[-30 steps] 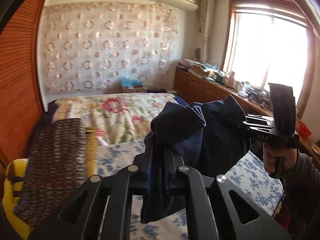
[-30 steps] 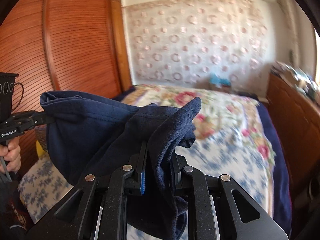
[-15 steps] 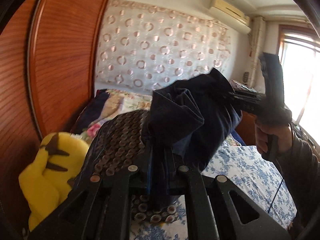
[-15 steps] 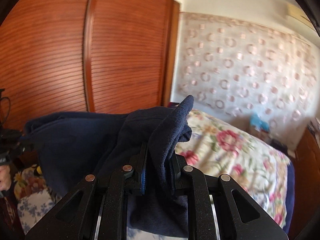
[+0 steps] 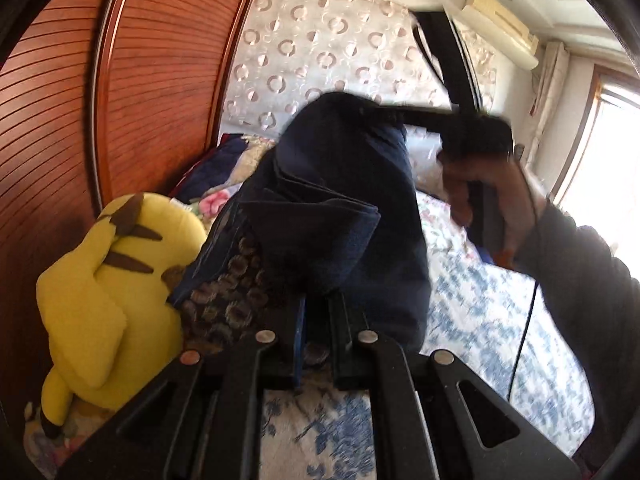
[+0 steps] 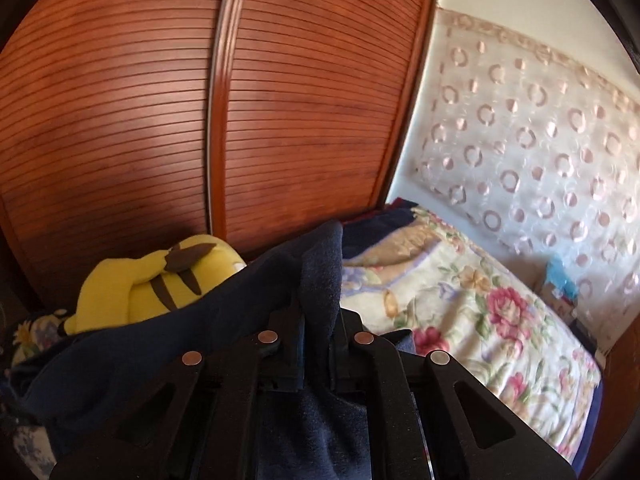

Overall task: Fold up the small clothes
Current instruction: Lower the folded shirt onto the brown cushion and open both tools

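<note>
1. Two grippers are pinching one navy garment [image 5: 344, 216] between them, above the bed [image 5: 480, 312].
2. Left gripper [image 5: 316, 320] is clamping a folded edge of the cloth; the bulk is rising just ahead of its fingers [image 5: 294, 332], over a brown patterned cushion [image 5: 224, 300].
3. Right gripper [image 6: 318, 332] is squeezing a ridge of the same cloth, fingers [image 6: 348, 336] closed on it; the rest is trailing off to their left.
4. Beyond and left of both finger pairs, a yellow plush [image 5: 108, 280] is lying against the wardrobe [image 6: 200, 100].
</note>
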`<action>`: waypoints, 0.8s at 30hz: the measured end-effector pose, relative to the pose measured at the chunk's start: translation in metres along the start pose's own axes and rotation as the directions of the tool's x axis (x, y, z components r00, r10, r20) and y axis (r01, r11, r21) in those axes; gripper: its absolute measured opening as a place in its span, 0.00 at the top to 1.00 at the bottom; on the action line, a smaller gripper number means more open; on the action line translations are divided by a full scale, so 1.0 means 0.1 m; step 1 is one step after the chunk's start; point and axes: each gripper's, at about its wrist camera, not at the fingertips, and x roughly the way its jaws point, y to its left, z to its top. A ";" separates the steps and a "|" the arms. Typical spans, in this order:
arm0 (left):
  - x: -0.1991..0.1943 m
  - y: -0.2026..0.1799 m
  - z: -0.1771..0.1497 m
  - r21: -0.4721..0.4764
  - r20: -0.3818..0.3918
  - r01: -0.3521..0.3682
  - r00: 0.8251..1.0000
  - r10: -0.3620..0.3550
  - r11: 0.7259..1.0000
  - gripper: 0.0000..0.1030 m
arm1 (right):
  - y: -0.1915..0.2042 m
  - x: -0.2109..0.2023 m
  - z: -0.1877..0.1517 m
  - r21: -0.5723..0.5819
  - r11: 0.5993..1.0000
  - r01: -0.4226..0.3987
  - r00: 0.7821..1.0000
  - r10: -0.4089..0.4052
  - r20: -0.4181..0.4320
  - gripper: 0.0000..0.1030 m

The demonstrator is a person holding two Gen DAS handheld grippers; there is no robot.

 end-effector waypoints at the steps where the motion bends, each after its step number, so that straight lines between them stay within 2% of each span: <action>1: 0.02 0.01 -0.03 -0.008 -0.009 -0.016 1.000 0.016 1.000 0.93 | 0.01 0.02 0.02 0.002 1.000 0.006 1.000 -0.006 -0.005 0.94; 3: 0.05 0.04 -0.05 -0.017 -0.021 -0.018 1.000 0.018 1.000 0.93 | -0.01 0.03 0.03 0.015 0.999 0.041 0.999 -0.041 -0.027 0.79; 4: 0.04 0.03 -0.05 -0.011 -0.015 -0.021 1.000 0.021 1.000 0.93 | -0.04 0.00 0.01 0.020 0.998 0.066 0.998 -0.065 -0.025 0.77; 5: 0.02 0.02 -0.03 0.001 -0.004 -0.028 1.000 0.028 1.000 0.90 | -0.08 -0.07 -0.01 0.030 0.995 0.097 0.995 -0.097 -0.004 0.67; 6: -0.01 0.01 -0.01 0.016 0.007 -0.036 0.999 0.036 0.999 0.87 | -0.11 -0.13 -0.04 0.039 0.993 0.108 0.994 -0.109 0.012 0.55; 7: -0.03 0.01 0.01 0.023 0.017 -0.045 0.999 0.045 0.999 0.84 | -0.14 -0.18 -0.06 0.049 0.992 0.116 0.993 -0.117 0.026 0.51; 8: -0.06 0.01 0.02 0.028 0.028 -0.054 0.998 0.053 0.998 0.75 | -0.18 -0.23 -0.09 0.059 0.990 0.131 0.991 -0.133 0.031 0.46; 9: -0.11 -0.01 0.04 0.037 0.042 -0.064 0.997 0.062 0.997 0.67 | -0.22 -0.27 -0.12 0.071 0.987 0.146 0.988 -0.149 0.029 0.46; 10: -0.14 0.00 0.07 0.045 0.055 -0.067 0.996 0.064 0.997 0.65 | -0.25 -0.31 -0.17 0.088 0.989 0.120 0.992 -0.123 0.026 0.46; 13: -0.25 -0.03 0.14 0.064 0.097 -0.081 0.993 0.075 0.995 0.57 | -0.25 -0.32 -0.28 0.117 0.993 -0.026 1.000 0.024 0.012 0.46; 14: -0.29 -0.04 0.17 0.069 0.112 -0.081 0.991 0.073 0.994 0.49 | -0.21 -0.30 -0.34 0.115 0.992 -0.043 0.999 0.043 -0.002 0.46; 15: -0.30 -0.05 0.20 0.073 0.117 -0.078 0.991 0.069 0.994 0.45 | -0.17 -0.28 -0.38 0.111 0.993 -0.050 0.999 0.052 -0.014 0.46; 18: -0.25 -0.11 0.28 0.097 0.111 -0.079 0.991 0.068 0.992 0.44 | -0.11 -0.19 -0.51 0.118 0.991 -0.067 0.997 0.071 -0.031 0.46; 22: -0.16 -0.13 0.37 0.098 0.107 -0.104 0.990 0.093 0.990 0.44 | -0.25 0.09 -0.74 0.195 0.981 -0.014 0.992 0.038 -0.117 0.47; 24: -0.13 -0.14 0.39 0.102 0.108 -0.110 0.989 0.099 0.989 0.44 | -0.28 0.16 -0.89 0.216 0.976 -0.015 0.991 0.043 -0.126 0.47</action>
